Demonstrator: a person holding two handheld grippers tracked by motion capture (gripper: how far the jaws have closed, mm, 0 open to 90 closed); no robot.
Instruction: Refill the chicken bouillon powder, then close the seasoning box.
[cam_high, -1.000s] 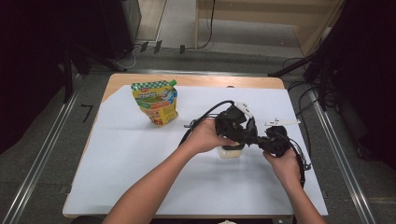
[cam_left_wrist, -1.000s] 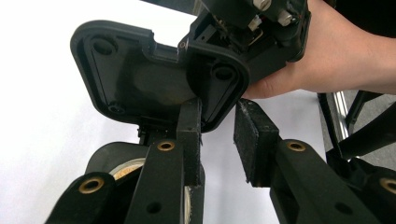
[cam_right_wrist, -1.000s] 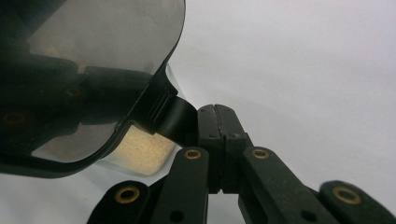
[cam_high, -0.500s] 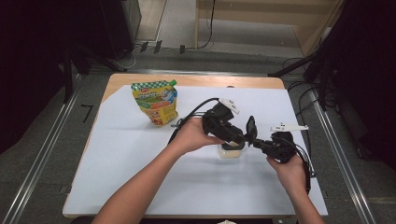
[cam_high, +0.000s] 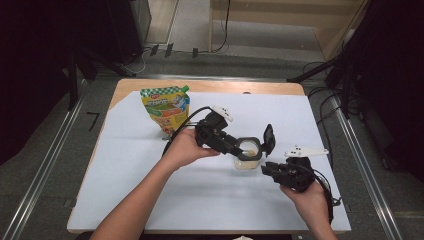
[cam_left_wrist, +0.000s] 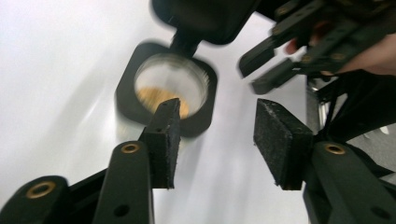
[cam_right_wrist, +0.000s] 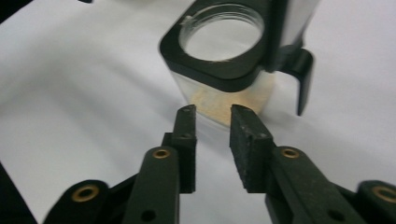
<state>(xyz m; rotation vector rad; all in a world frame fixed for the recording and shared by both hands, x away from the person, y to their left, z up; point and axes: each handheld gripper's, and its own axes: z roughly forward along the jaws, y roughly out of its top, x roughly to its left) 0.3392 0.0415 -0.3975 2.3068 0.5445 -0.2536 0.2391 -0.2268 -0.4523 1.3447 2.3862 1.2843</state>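
Note:
A clear square jar (cam_high: 246, 161) with a black collar stands right of the table's centre, a little yellowish powder at its bottom. Its black flip lid (cam_high: 269, 140) stands open. My left gripper (cam_high: 239, 145) is open at the collar's left side; in the left gripper view the jar (cam_left_wrist: 170, 84) lies just beyond the wide-apart pads (cam_left_wrist: 166, 140). My right gripper (cam_high: 267, 169) hovers near and right of the jar, apart from it. Its pads (cam_right_wrist: 245, 140) stand a narrow gap apart with nothing between them, pointing at the jar's wall (cam_right_wrist: 219, 100).
A yellow and green stand-up pouch (cam_high: 165, 107) is upright at the back left. The white table cover (cam_high: 200, 200) has free room at the front and left. Cables trail off the table's right edge (cam_high: 330, 165).
The right gripper has drawn back from the jar toward the near right. The left gripper has slid slightly left. The flip lid now stands open.

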